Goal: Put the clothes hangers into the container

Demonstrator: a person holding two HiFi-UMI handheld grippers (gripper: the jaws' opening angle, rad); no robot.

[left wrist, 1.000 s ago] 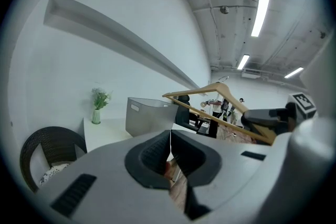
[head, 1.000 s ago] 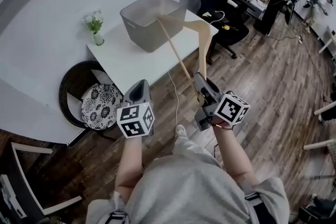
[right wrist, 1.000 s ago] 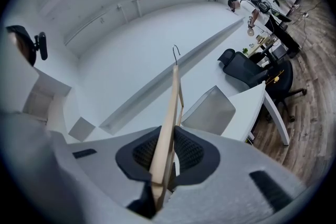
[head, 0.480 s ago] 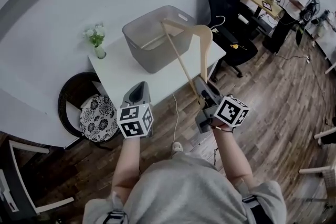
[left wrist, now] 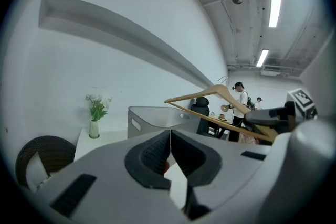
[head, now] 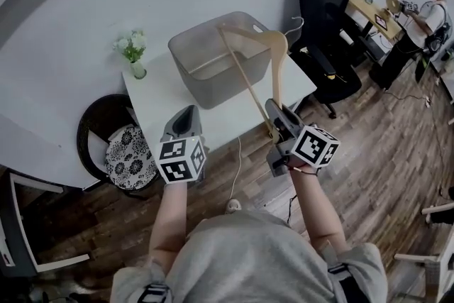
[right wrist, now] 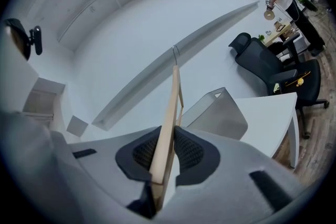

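– Two handheld grippers, is that right? What is each one doing?

– Yes. The head view looks steeply down on a person in a grey top, with both forearms reaching forward. The left gripper (head: pixel 186 113) sits at lower centre-left. Its jaws are pressed together with nothing between them. The right gripper (head: pixel 275 112) sits at centre-right. Its jaws are clamped on one end of a wooden clothes hanger (head: pixel 245 78), at the corner where the straight bar meets the sloping shoulder.

– Where does the hanger sit in the frame?

– It rises from the right gripper toward the upper centre. Its far corner lies over the open top of a grey plastic container (head: pixel 216 92). In the left gripper view the hanger hangs in the air above the container's rim and does not touch it.

– And the container itself?

– It stands on a white table (head: pixel 159 99) in the upper middle of the frame, against a white wall.

– Anything else nearby?

– A small vase of flowers (head: pixel 136 57) stands at the table's left corner, apart from the container. Below and left of the table is a round wicker chair (head: pixel 89 131) with a patterned cushion. A black office chair (head: pixel 330 3) stands just beside the table at upper right. Another person (head: pixel 425 10) stands by a desk at the far upper right. The floor (head: pixel 369 152) is dark wood plank.
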